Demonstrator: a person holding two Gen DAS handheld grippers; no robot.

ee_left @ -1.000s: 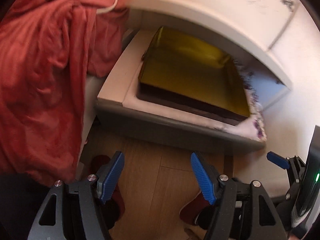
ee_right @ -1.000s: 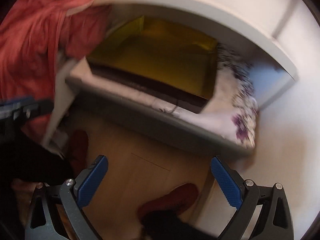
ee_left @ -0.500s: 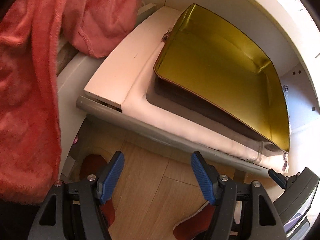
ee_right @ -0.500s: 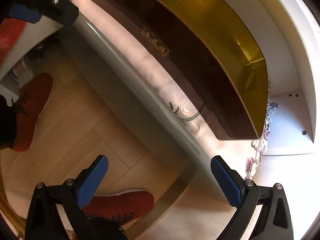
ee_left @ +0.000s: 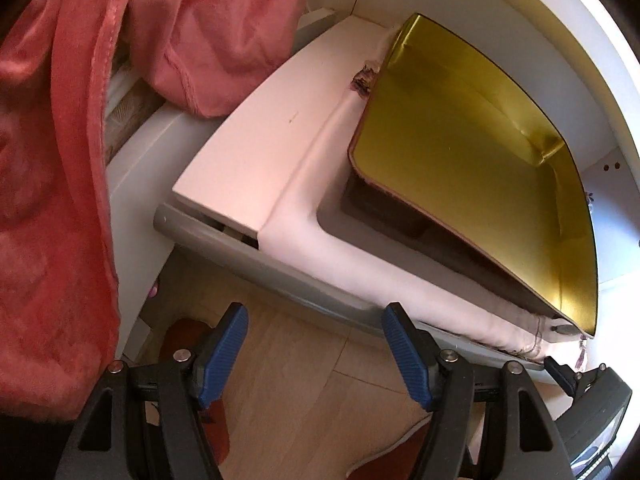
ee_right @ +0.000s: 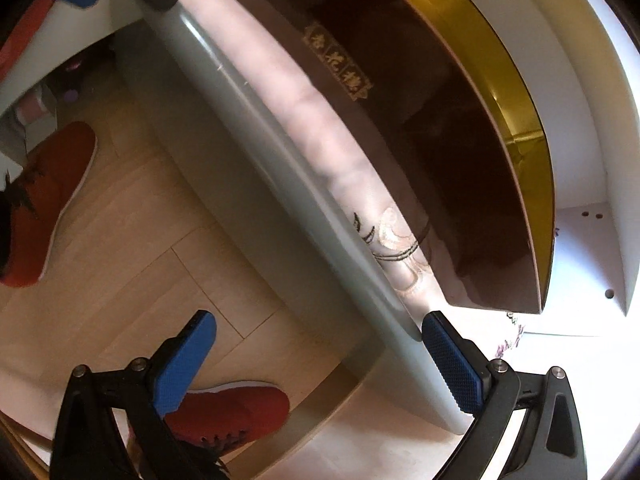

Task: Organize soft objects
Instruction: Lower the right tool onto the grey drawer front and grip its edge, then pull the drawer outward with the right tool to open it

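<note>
A folded pale pink cloth (ee_left: 304, 216) with a floral print lies on a white shelf with a grey front edge (ee_left: 256, 256). A gold-lined dark tin box (ee_left: 472, 168) sits on the cloth. My left gripper (ee_left: 314, 336) is open and empty, just in front of the shelf edge. My right gripper (ee_right: 316, 334) is open and empty, close to the shelf's right front corner; its right finger (ee_right: 448, 356) is at the grey edge (ee_right: 280, 184), beside the cloth (ee_right: 332, 148) and the tin (ee_right: 440, 128). A red fleece garment (ee_left: 52, 200) hangs at the left.
Wooden floor (ee_left: 288, 376) lies below, with the person's red shoes (ee_right: 232, 412) on it. White cabinet walls (ee_left: 560, 28) enclose the shelf above and to the right. The right gripper's tip shows at the left wrist view's lower right (ee_left: 560, 372).
Both grippers have moved closer to the shelf. The right gripper has come up to the shelf's right front corner. Both stay open and empty.
</note>
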